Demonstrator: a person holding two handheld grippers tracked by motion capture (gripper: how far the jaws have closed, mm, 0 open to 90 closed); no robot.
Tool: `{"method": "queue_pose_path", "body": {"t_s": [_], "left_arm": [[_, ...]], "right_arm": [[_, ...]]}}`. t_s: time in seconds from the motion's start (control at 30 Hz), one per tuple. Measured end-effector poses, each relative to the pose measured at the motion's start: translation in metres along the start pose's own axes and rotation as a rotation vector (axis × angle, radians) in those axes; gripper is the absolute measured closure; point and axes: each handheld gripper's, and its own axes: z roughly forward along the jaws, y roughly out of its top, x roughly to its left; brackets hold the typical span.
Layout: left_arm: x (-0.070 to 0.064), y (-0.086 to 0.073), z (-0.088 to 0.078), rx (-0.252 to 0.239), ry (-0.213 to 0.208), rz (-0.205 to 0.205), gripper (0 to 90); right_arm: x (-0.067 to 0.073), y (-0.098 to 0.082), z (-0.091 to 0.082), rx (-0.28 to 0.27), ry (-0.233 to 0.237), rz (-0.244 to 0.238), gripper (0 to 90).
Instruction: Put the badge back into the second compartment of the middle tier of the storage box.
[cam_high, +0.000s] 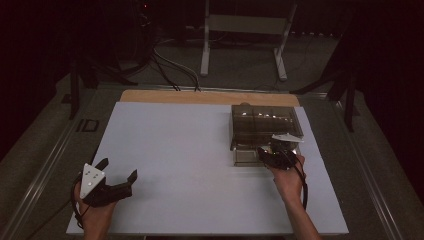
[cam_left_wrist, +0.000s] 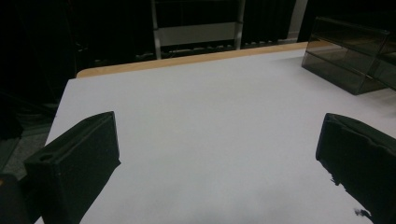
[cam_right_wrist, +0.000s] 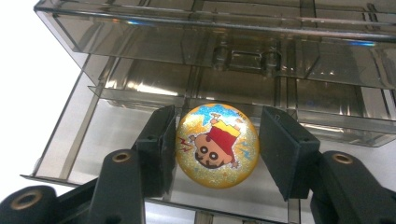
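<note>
While half spread, fingers (cam_right_wrist: 154, 149) around ball (cam_right_wrist: 217, 145).

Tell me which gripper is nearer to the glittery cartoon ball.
Right. The right gripper brackets the ball over the open drawer; the left gripper sits far across the table, jaws open.

A white board (cam_high: 190, 150) is laid flat over a wooden tabletop (cam_high: 165, 96), whose far edge is left uncovered. Beyond it, a white metal frame (cam_high: 245, 30) is seen standing on the grey floor, and dark cables (cam_high: 170, 67) are trailed beside it.
</note>
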Motion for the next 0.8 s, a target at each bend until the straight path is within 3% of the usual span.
{"method": "queue_pose_path", "body": {"t_s": [0.8], "left_arm": [[0.0,0.0,0.0,0.002,-0.001,-0.003,0.9]], "right_arm": [[-0.003,-0.005,0.011,0.029,-0.012,0.004,47.5]]}}
